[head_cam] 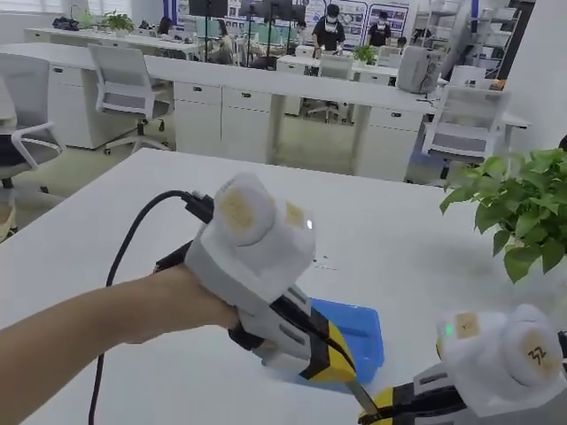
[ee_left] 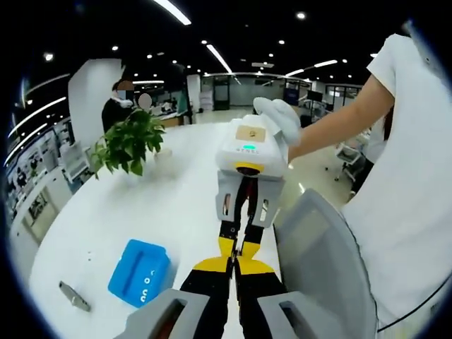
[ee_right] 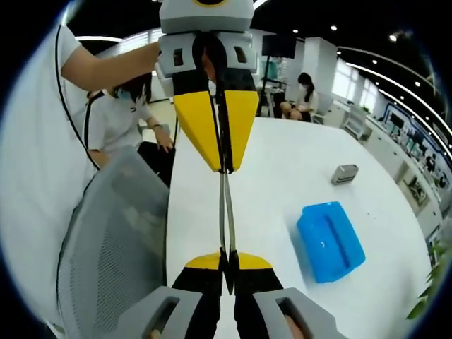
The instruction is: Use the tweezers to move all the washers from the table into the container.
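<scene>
The tweezers (ee_right: 224, 205) are stretched between the two grippers, off the table, their two thin metal legs lying almost together. The right gripper (ee_right: 226, 263) has its yellow-tipped jaws pressed together on one end. The left gripper (ee_right: 224, 162), facing it, has its jaws pinched on the other end. From the head view, the tweezers (head_cam: 361, 397) show as a short sliver of metal between the left gripper (head_cam: 345, 372) and the right gripper (head_cam: 383, 412), low over the near part of the table. I cannot tell which end is the pointed one.

The blue container (ee_right: 339, 236) sits flat on the white table (head_cam: 399, 239), just beside the left gripper's jaws in the head view, where its far rim (head_cam: 376, 341) peeks out past them. In the left gripper view a few small pale dots lie inside the container (ee_left: 134, 265), too small to call for sure. Tiny specks (head_cam: 323, 263) lie on the bare top beyond the container, also too small to make out.

The table's near edge runs close beside the tweezers, and a grey mesh chair (ee_right: 113, 247) stands right against it. Further in, a small grey block (ee_right: 344, 174) lies well apart from the container, with open white surface between them. A potted plant (head_cam: 523, 204) stands at the table's right side, well away from both grippers.
</scene>
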Available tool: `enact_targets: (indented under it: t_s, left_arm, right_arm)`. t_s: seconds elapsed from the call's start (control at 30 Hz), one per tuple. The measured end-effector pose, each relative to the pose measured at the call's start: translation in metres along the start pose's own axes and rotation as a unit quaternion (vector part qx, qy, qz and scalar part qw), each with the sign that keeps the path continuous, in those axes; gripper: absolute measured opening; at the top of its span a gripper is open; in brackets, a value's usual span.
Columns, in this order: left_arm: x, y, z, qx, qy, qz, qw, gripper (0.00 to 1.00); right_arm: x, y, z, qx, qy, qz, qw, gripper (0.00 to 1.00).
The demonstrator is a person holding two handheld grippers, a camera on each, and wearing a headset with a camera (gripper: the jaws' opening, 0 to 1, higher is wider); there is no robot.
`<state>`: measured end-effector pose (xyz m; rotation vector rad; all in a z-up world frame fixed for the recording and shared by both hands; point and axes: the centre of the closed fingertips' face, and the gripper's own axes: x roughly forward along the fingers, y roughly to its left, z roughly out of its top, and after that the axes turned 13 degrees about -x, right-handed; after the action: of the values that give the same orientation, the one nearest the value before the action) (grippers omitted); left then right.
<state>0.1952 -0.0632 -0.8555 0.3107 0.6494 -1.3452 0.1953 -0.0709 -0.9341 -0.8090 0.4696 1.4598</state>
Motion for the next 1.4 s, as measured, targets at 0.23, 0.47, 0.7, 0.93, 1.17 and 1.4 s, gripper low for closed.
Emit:
enact_targets:
  t_s: [0.23,0.47,0.7,0.93,1.17,1.4]
  left_arm:
    - [0.002,0.006,-0.016,-0.015,0.027,0.014,0.9994,0.0]
    - [0.012,0.01,-0.039,-0.012,0.066,0.021,0.9976,0.0]
    - [0.016,0.011,-0.051,-0.025,0.086,0.008,0.9959,0.0]
    - [0.026,0.026,-0.079,-0.037,0.119,0.038,0.9915,0.0]
    - [0.047,0.048,-0.113,-0.037,0.148,0.078,0.9853,0.0]
    - [0.077,0.06,-0.143,-0.037,0.185,0.074,0.9794,0.0]
  right_arm:
    - [0.005,0.0,-0.006,-0.029,0.028,0.016,0.9991,0.01]
    - [0.005,-0.004,-0.012,-0.073,0.061,0.028,0.995,0.01]
    - [0.006,-0.004,-0.015,-0.093,0.079,0.034,0.9919,0.01]
    - [0.018,-0.014,-0.021,-0.104,0.077,0.024,0.9913,0.02]
    - [0.049,-0.015,-0.044,-0.078,0.096,0.029,0.9919,0.04]
    - [0.075,-0.007,-0.08,-0.043,0.135,0.055,0.9883,0.05]
